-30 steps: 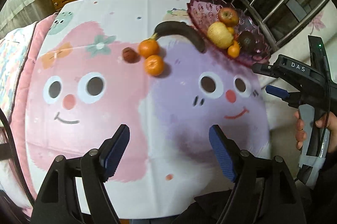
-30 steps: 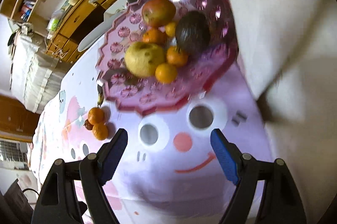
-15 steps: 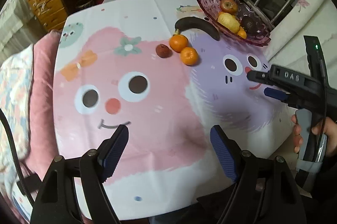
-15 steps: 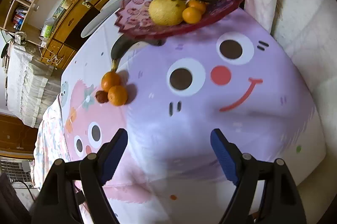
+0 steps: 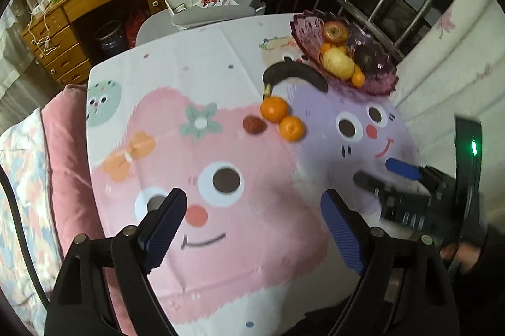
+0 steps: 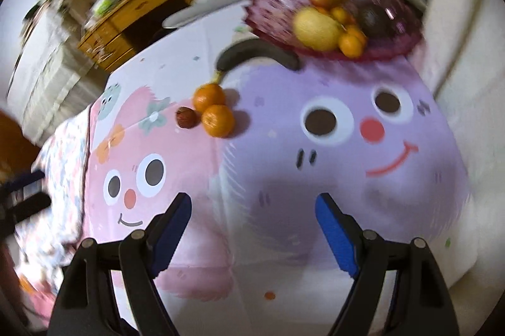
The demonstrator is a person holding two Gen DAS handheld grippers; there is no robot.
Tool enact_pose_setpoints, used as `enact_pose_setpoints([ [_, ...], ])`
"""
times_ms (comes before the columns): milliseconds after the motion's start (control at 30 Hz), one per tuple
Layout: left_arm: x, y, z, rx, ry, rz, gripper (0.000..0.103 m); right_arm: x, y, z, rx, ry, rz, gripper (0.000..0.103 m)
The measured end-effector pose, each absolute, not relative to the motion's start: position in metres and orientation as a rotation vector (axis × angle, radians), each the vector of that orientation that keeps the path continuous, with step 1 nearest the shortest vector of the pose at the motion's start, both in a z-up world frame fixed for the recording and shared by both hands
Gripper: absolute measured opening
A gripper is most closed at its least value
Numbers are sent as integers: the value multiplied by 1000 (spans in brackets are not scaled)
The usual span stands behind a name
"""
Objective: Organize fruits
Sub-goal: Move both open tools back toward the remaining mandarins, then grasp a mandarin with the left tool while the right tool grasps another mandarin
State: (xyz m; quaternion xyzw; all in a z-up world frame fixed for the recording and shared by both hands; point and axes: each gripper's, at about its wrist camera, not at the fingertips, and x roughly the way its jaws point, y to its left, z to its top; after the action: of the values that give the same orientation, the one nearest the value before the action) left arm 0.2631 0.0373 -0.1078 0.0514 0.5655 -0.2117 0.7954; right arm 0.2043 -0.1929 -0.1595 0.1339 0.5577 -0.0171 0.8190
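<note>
Both tools open and empty, fruit ahead on the worktop.
Right tool (image 6: 252, 225) and left tool (image 5: 252, 222): jaws wide apart. Advance toward 12 o'clock to the nearer orange (image 6: 217, 120); straddle it, clear of the touching orange (image 6: 209, 97), then carry it to the bowl (image 6: 271, 11) at 1 o'clock.

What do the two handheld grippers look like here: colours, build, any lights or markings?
Both the left gripper and the right gripper have black linkage arms with silver rivets and ribbed blue pads on the jaws. The right one's black body carries a green light and blurred white lettering.
</note>
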Motion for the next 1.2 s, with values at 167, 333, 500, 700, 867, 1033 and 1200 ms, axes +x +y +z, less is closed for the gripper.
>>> enact_pose_setpoints([
  [167, 296, 17, -112, 130, 1242, -455, 86, 213, -175, -153, 100, 1078, 60, 81],
  [333, 334, -6, -125, 132, 1287, -447, 86, 230, -163, -163, -16, 1017, 168, 81],
  [500, 366, -31, -148, 135, 1337, -481, 86, 249, -160, -178, -31, 994, 202, 81],
  [700, 393, -61, -188, 133, 1410, -531, 86, 269, -159, -203, -61, 988, 204, 77],
  [867, 408, -73, -218, 120, 1471, -562, 76, 281, -157, -222, -52, 1028, 251, 64],
  [1033, 416, -78, -244, 73, 1538, -577, 64, 286, -147, -233, -74, 1057, 269, 58],
  [1200, 419, -82, -261, 59, 1567, -593, 56, 288, -142, -241, -80, 1069, 269, 55],
])
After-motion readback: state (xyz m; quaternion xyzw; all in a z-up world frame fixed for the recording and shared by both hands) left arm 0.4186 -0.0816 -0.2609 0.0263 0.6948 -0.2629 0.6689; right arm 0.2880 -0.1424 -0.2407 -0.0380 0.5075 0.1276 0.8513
